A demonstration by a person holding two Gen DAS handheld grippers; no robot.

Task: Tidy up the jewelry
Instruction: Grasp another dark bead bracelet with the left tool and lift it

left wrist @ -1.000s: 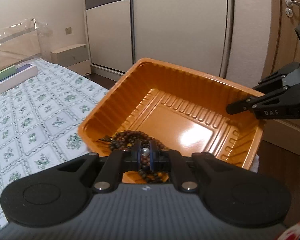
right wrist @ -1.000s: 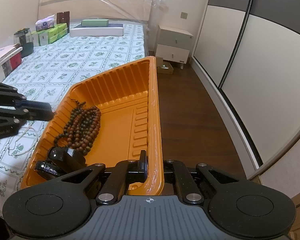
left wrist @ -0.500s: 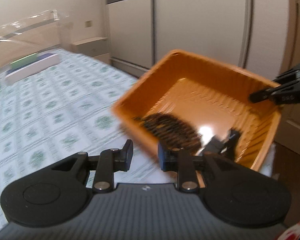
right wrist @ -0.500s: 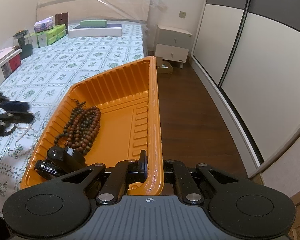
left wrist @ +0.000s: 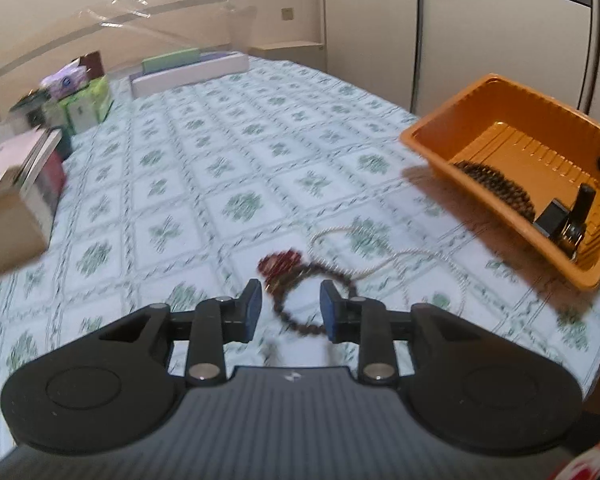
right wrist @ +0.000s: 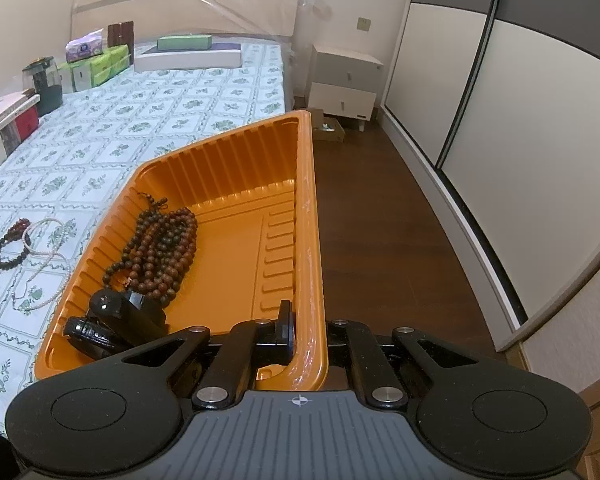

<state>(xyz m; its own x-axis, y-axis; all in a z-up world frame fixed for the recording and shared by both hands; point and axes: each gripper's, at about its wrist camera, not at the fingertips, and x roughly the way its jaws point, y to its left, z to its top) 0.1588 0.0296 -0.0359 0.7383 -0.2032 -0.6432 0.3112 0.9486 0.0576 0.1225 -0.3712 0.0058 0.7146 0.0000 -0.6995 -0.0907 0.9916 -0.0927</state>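
A: Item one, left gripper [left wrist: 291, 311]. Condition?

B: Jaws apart and empty, having just been opening. A second ago it was nipped on the brown bead strand inside the orange tray [left wrist: 476, 96]; now it has swung away over the bedspread [left wrist: 204, 152] and points at the loose pieces there. Nothing sits between the pads yet.

A: Item two, the tray's contents.

B: Long brown bead strand [right wrist: 160, 244] heaped against the left wall, unchanged in the right wrist view. Beside it, nearer the camera, a black watch-like piece [right wrist: 112, 316]. Both count as stowed.

A: Item three, right gripper [right wrist: 300, 332].

B: Clamped on the tray's near rim, one finger inside the wall, the other outside. It has not shifted; the tray stays tilted and steady.

A: Outstanding stock?

B: Three pieces on the bedspread, left of the tray: a dark bead bracelet [left wrist: 312, 300], directly ahead of the left gripper; a red bead bracelet [left wrist: 280, 264] touching it; a white pearl necklace [left wrist: 400, 260] trailing toward the tray.

A: Assessment?

B: One deposit looks complete. The dark bracelet is probably next.
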